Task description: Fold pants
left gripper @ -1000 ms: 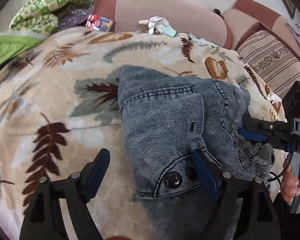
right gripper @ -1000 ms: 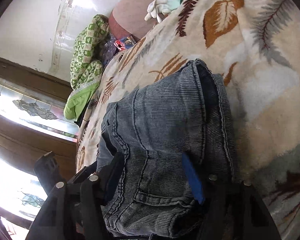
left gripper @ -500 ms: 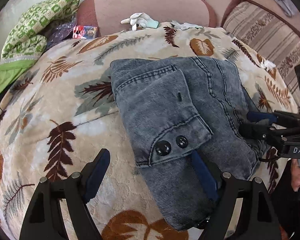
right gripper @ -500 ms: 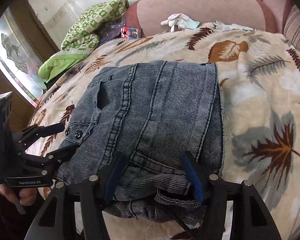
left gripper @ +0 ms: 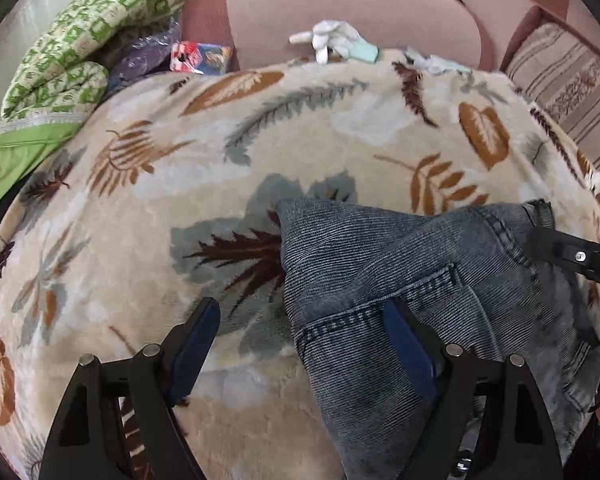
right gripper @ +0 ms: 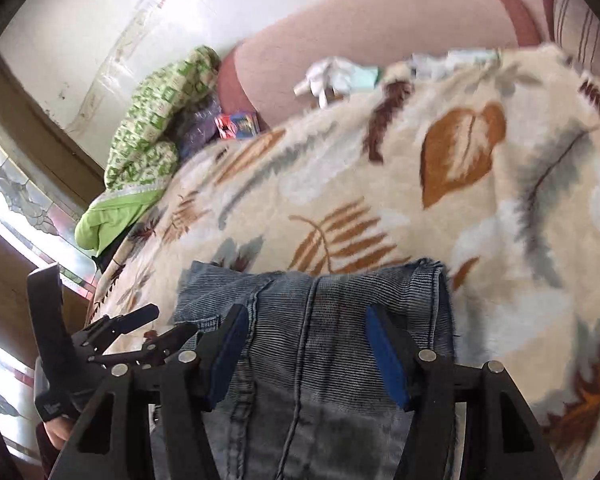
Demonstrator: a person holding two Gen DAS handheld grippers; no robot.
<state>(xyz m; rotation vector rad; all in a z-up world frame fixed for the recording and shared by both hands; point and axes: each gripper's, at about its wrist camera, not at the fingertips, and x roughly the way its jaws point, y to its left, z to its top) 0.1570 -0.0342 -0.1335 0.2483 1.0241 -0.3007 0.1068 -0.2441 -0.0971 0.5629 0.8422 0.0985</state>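
Folded grey-blue corduroy pants [left gripper: 420,280] lie on a leaf-patterned blanket [left gripper: 180,184] at the near right; they also show in the right wrist view [right gripper: 320,340]. My left gripper [left gripper: 300,344] is open, its right finger over the pants' left edge and its left finger over bare blanket. My right gripper [right gripper: 304,354] is open, low over the pants, its fingers astride the middle seam. The right gripper's black frame shows at the right edge of the left wrist view [left gripper: 572,256]. Neither gripper holds any cloth.
A pink sofa back [left gripper: 340,4] runs along the far side. White gloves [left gripper: 332,40] lie at the blanket's far edge. A green patterned quilt [left gripper: 80,48] and a small red packet [left gripper: 200,56] sit at the far left. A striped cushion [left gripper: 572,92] is at the right.
Both grippers have pulled back toward the near edge, so the pants now sit lower and closer in both views. The pants' buttoned flap is no longer in sight. Both grippers stayed open.
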